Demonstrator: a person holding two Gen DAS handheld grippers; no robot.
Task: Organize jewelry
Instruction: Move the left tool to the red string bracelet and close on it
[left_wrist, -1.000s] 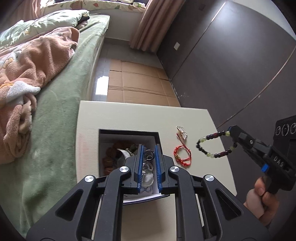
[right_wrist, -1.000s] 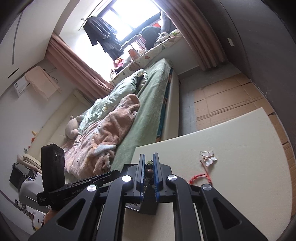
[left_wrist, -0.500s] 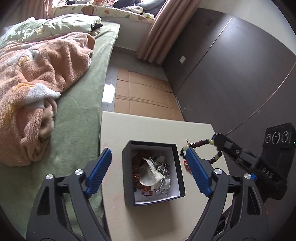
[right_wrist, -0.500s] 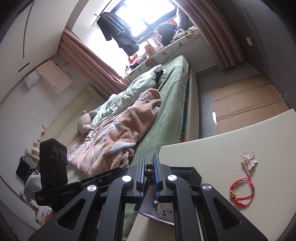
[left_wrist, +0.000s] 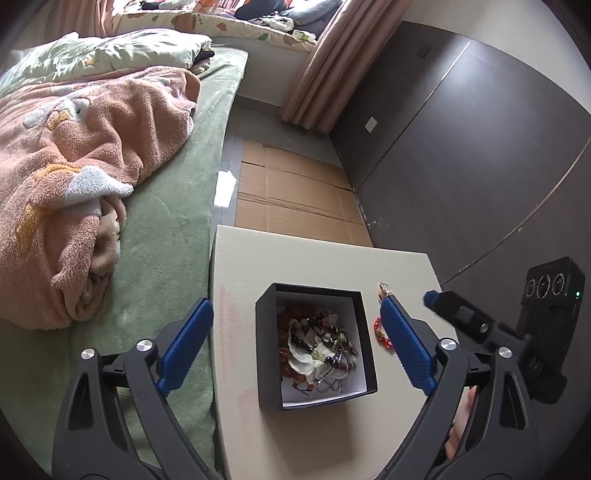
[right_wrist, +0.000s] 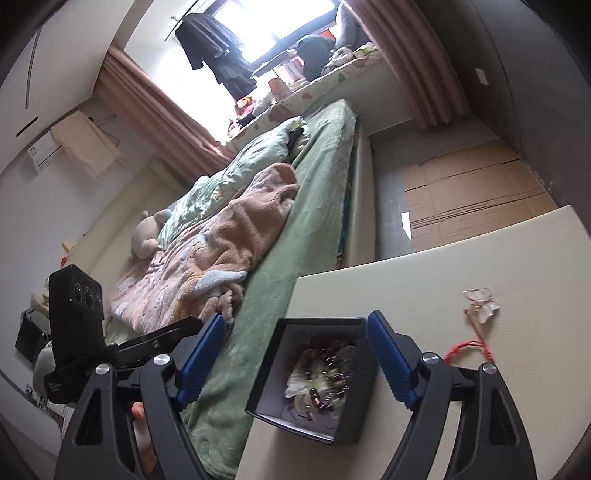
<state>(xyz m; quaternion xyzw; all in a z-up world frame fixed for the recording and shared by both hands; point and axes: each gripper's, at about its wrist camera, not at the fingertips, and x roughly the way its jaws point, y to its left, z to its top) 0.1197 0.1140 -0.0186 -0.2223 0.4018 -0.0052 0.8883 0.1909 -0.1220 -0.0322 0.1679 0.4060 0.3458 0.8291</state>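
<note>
both claws (left_wrist: 295, 343) (right_wrist: 295, 363) wide above box (left_wrist: 314, 400)

No legible text anywhere.

the red bracelet (left_wrist: 381, 334) is partly hidden behind a blue finger (left_wrist: 404, 350). the things piled in the black box (left_wrist: 266, 373) look blurry and tangled, so i cannot tell them apart.

A green bed (right_wrist: 317, 206) runs toward a bright window (right_wrist: 258, 33) framed by pink curtains (left_wrist: 317, 70). A peach blanket (left_wrist: 81, 155) lies bunched on the bed. Beside the bed, cardboard (left_wrist: 291, 192) covers the floor, against a dark wall (left_wrist: 480, 155).
</note>
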